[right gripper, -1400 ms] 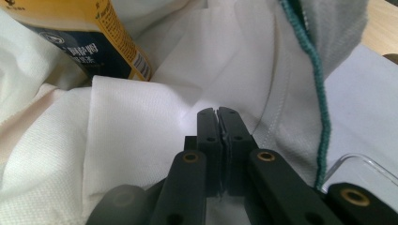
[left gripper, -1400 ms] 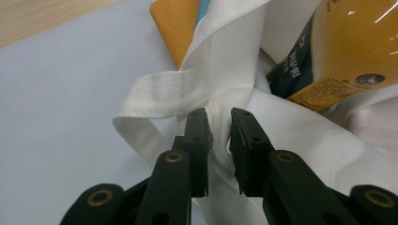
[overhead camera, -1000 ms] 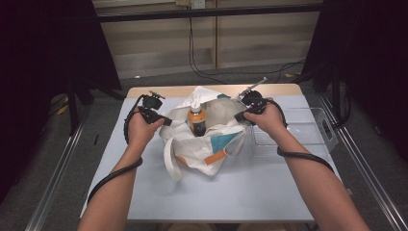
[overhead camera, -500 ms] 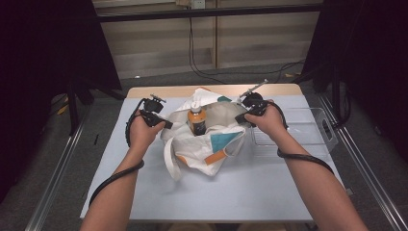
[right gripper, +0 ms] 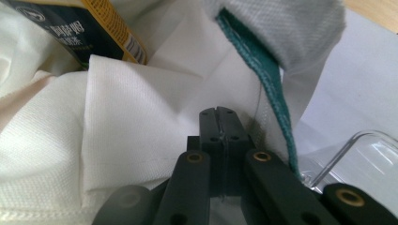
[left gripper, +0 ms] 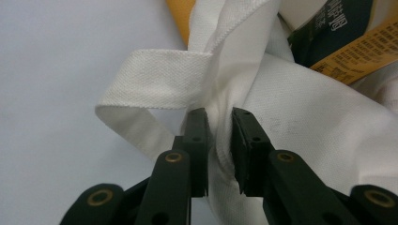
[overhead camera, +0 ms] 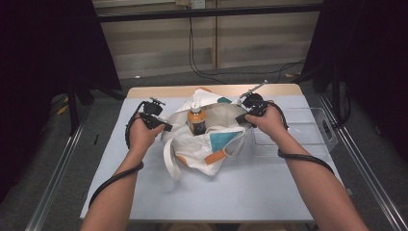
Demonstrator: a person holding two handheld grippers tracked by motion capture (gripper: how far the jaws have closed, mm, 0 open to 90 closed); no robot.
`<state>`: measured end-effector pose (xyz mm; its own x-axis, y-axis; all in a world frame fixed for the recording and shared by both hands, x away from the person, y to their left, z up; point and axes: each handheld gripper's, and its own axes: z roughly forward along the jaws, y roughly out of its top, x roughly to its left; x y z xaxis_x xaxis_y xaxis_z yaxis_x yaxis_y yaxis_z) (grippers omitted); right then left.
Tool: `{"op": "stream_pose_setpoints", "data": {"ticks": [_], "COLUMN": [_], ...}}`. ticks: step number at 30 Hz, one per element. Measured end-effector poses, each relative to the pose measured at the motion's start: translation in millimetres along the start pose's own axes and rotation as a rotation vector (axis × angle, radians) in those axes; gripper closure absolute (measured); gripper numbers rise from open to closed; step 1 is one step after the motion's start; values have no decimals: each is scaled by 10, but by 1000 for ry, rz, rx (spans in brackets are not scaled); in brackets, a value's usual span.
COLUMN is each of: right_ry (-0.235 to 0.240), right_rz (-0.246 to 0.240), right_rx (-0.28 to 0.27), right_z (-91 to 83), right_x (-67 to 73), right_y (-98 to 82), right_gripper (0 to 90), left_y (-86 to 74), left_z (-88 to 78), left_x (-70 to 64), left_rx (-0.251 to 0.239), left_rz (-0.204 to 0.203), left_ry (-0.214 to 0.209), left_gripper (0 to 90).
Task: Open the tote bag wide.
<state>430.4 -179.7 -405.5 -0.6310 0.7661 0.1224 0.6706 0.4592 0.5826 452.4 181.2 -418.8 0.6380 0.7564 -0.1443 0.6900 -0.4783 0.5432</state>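
A white tote bag (overhead camera: 211,147) with teal and orange patches lies open at the table's middle. An orange bottle (overhead camera: 196,121) with a white cap stands inside it. My left gripper (overhead camera: 166,127) is at the bag's left rim. In the left gripper view, the left gripper (left gripper: 218,136) is shut on a bunched fold of white cloth beside a looped strap (left gripper: 150,84). My right gripper (overhead camera: 239,120) holds the bag's right rim. In the right gripper view, the right gripper (right gripper: 219,117) has its jaws pressed together on thin cloth below teal trim (right gripper: 270,84). The bottle's label (right gripper: 84,28) sits up left.
A clear plastic tray (overhead camera: 308,130) stands right of the bag, close to my right hand; its rim (right gripper: 366,150) is just beyond the right jaws. The pale blue table (overhead camera: 216,192) stretches toward the person. Cables trail from both grippers along the forearms.
My left hand has drifted slightly toward the bag. The right hand, bag and bottle stay as they were.
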Motion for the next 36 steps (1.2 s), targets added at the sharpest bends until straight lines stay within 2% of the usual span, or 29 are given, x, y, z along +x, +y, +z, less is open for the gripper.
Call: {"op": "stream_pose_setpoints", "data": {"ticks": [1, 2, 5, 9, 12, 13, 18, 19, 20, 23, 25, 27, 28, 29, 31, 33, 36], "right_ry": [1, 1, -3, -6, -8, -10, -8, -11, -11, -9, -10, -2, -4, -2, 0, 8, 25], "right_rz": [1, 1, 8, 5, 6, 5, -7, -10, -10, -13, -9, -12, -16, -9, -14, -19, -14], "right_rx": [0, -3, -1, 1, -8, -10, -24, -27, -27, -34, -38, -55, -61, -58, -69, -71, -72], "right_z": [2, 6, 9, 12, 10, 3, -23, -29, -29, -59, -70, -96, -104, -120, -143, -168, -192], "right_x": [-1, -5, -4, -4, -5, 0, 26, 31, 31, 56, 66, 87, 95, 112, 140, 166, 213], "right_y": [-2, -3, -5, -4, -4, -1, 12, 14, 14, 22, 26, 38, 42, 48, 60, 71, 80], "right_gripper": [900, 900, 900, 900, 900, 898, 881, 876, 876, 871, 870, 870, 870, 870, 869, 869, 871], "left_y": [-4, -3, -3, 5, 19, 30, 58, 69, 69, 114, 128, 167, 177, 192, 217, 238, 273], "left_z": [5, -14, -18, -42, -81, -109, -189, -220, -220, -329, -355, -422, -433, -460, -483, -482, -474], "left_x": [-3, 26, 30, 23, 2, 24, -16, -6, -6, -61, -82, -124, -150, -149, -163, -179, -189], "left_rx": [-1, 25, 19, 9, -29, -5, -56, -49, -49, -93, -100, -105, -128, -115, -120, -141, -150], "left_rz": [-4, 35, 43, 39, 9, 45, 14, 36, 36, 16, 22, 52, 35, 61, 70, 55, 66], "left_ry": [-2, -5, -9, -10, -21, -25, -35, -38, -38, -50, -38, -31, -30, -26, -22, -24, -16], "left_gripper": [769, 769, 765, 754, 737, 730, 667, 656, 647, 637, 627, 615, 612, 606, 600, 597, 592]}}
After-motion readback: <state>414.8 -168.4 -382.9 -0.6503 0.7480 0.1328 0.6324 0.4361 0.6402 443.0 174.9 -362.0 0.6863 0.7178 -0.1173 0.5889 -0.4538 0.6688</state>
